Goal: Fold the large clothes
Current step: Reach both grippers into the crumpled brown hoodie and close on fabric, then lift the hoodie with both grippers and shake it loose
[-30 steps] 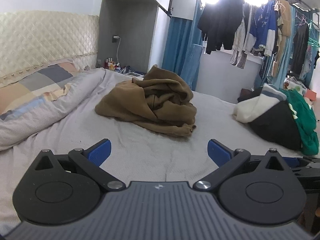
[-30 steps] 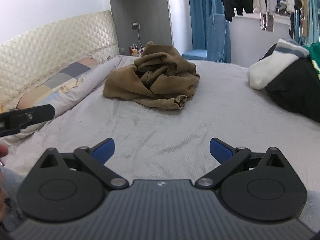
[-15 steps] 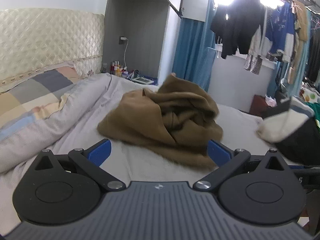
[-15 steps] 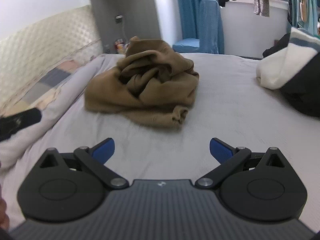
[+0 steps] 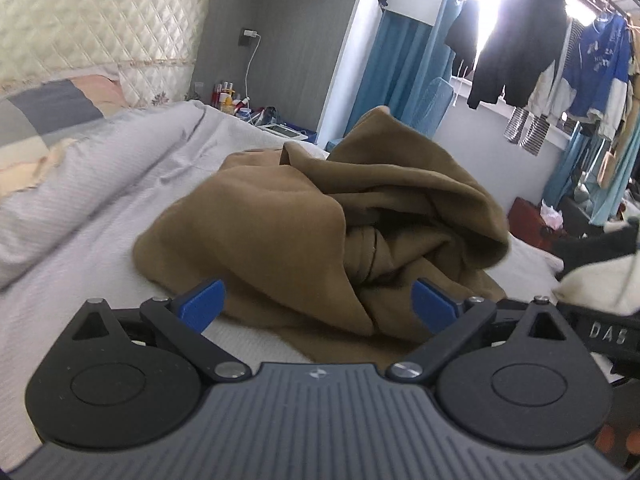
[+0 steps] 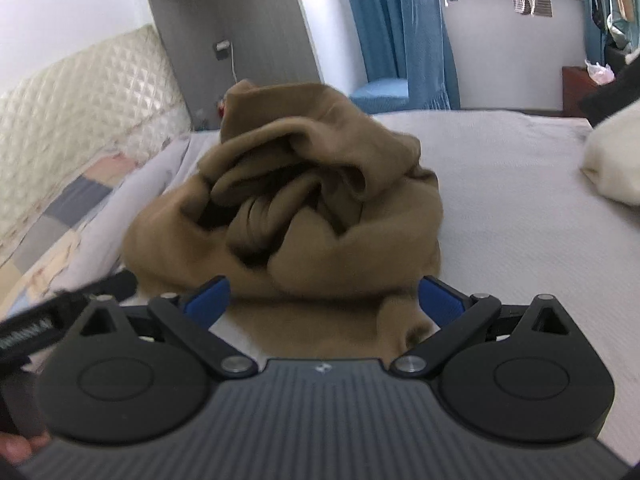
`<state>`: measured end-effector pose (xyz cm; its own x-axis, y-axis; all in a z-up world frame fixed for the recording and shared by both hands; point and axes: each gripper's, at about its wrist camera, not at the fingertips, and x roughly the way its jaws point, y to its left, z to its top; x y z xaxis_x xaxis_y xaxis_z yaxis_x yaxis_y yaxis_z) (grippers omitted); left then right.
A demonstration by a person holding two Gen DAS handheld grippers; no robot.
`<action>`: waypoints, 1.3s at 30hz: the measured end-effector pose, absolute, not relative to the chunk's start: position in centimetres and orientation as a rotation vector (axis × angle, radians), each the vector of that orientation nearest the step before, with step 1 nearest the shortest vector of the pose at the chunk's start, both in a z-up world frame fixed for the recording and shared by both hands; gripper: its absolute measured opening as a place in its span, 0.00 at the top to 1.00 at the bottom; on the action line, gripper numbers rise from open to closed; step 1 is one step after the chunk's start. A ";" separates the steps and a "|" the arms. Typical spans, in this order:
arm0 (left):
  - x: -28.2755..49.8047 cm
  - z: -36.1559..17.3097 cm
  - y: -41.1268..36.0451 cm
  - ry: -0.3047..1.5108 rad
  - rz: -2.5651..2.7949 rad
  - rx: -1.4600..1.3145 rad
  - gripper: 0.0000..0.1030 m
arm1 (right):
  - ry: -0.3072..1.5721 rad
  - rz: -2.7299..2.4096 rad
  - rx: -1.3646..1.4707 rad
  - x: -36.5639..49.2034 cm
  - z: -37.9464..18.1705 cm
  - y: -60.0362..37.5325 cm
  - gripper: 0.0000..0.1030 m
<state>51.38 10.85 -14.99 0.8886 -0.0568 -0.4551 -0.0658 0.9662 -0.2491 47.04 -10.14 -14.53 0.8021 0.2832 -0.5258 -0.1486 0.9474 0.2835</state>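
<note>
A large brown garment point(image 5: 320, 220) lies crumpled in a heap on the grey bed sheet point(image 5: 80, 280). It also shows in the right wrist view point(image 6: 320, 200). My left gripper point(image 5: 318, 304) is open, its blue fingertips point(image 5: 202, 304) spread just over the heap's near edge. My right gripper point(image 6: 324, 300) is open too, its blue fingertips point(image 6: 438, 300) straddling the near hem of the garment. Neither holds anything. Part of the left gripper point(image 6: 60, 312) shows at the left of the right wrist view.
A rolled grey duvet point(image 5: 80, 184) and pillows lie along the quilted headboard point(image 5: 80, 20) on the left. A white and black clothes pile point(image 5: 596, 272) sits at the right of the bed. Hung clothes point(image 5: 540, 52) line the window; a blue chair point(image 6: 412, 52) stands beyond the bed.
Both grippers have moved forward to the brown garment, which now fills the space between the fingertips. Both stayed open.
</note>
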 end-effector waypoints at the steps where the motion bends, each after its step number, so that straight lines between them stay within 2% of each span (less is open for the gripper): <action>1: 52.8 -15.6 10.9 0.468 0.002 -0.269 0.04 | 0.578 0.233 0.240 47.9 -14.7 -10.1 0.05; 5: 56.6 -16.6 10.9 0.422 0.025 -0.301 0.06 | 0.498 0.226 0.261 51.6 -15.3 -10.1 0.08; 8: 59.8 -17.0 10.7 0.413 0.081 -0.291 0.08 | 0.504 0.234 0.275 55.2 -15.7 -9.8 0.26; 10: 61.6 -17.2 10.5 0.419 0.141 -0.265 0.11 | 0.483 0.209 0.257 57.2 -15.9 -9.3 0.27; 11: 62.3 -17.3 10.5 0.421 0.170 -0.245 0.17 | 0.468 0.199 0.246 57.9 -15.9 -9.2 0.31; 12: 63.2 -17.4 10.4 0.428 0.196 -0.223 0.18 | 0.461 0.189 0.238 58.5 -15.9 -9.1 0.34; 13: 63.7 -17.4 10.5 0.427 0.192 -0.214 0.23 | 0.449 0.182 0.238 58.8 -16.0 -9.2 0.40; 15: 64.5 -17.2 10.5 0.437 0.184 -0.210 0.39 | 0.414 0.176 0.229 58.7 -16.4 -9.6 0.61; 17: 64.5 -16.6 10.5 0.445 0.181 -0.201 0.71 | 0.400 0.176 0.236 58.5 -16.7 -10.2 0.70; 18: 64.4 -16.2 10.2 0.451 0.188 -0.184 0.75 | 0.396 0.182 0.242 58.3 -16.7 -10.3 0.73; 20: 63.3 -15.6 10.3 0.448 0.200 -0.165 0.81 | 0.386 0.186 0.228 57.9 -16.3 -10.6 0.87; 22: 61.8 -15.1 10.6 0.457 0.206 -0.165 0.82 | 0.370 0.166 0.232 57.2 -15.5 -11.0 0.92; 27: 56.0 -16.2 11.1 0.474 0.223 -0.207 0.85 | 0.354 0.156 0.225 55.2 -13.6 -12.8 0.92; 35: 46.1 -16.7 12.4 0.482 0.246 -0.303 0.96 | 0.247 0.205 0.147 47.9 -11.7 -13.7 0.93; 36: 44.7 -16.4 12.6 0.478 0.259 -0.316 1.00 | 0.223 0.213 0.130 46.9 -11.1 -13.8 0.93; 39: 40.4 -14.7 13.6 0.396 0.350 -0.277 1.00 | 0.162 0.246 0.110 44.0 -9.3 -14.2 0.93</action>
